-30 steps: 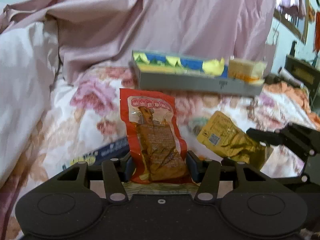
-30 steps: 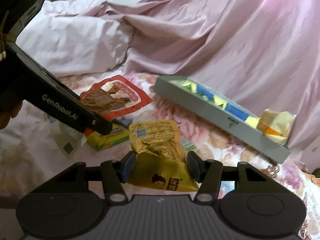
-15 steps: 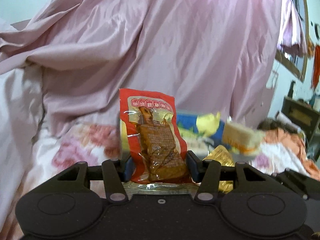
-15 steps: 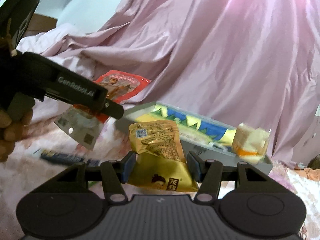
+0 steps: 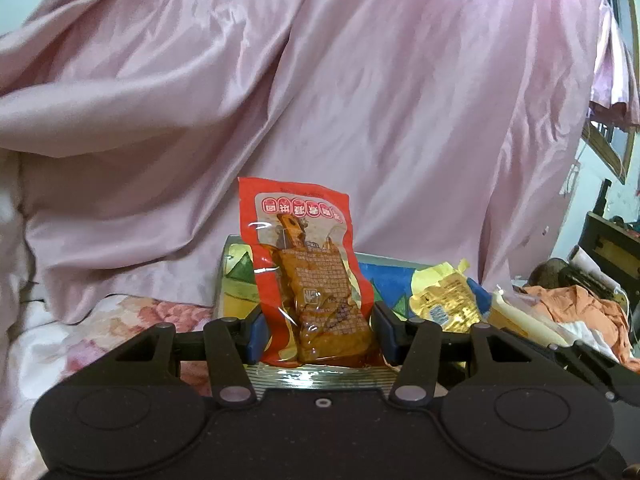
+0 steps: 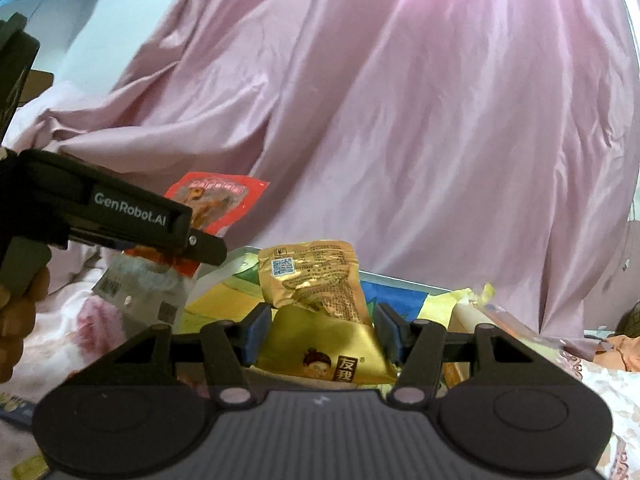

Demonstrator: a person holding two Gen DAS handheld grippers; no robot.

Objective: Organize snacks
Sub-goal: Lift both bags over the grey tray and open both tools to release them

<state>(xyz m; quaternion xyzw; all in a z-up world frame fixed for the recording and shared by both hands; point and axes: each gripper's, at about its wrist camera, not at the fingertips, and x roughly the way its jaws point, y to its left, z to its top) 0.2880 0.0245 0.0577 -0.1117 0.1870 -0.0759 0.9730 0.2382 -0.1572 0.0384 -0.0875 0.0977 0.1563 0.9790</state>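
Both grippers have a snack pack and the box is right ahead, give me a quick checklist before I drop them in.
1. Left gripper clamped on the red snack pack: ok, both pads press its lower sides.
2. Right gripper clamped on the gold snack pack: ok.
3. Grey box within sight ahead of both packs: ok.
4. Free room in the box: cannot tell, the packs hide most of its inside; another pale yellow pack lies at its right end.
5. The two grippers clear of each other: ok, left one sits apart, off to the side in the right wrist view.
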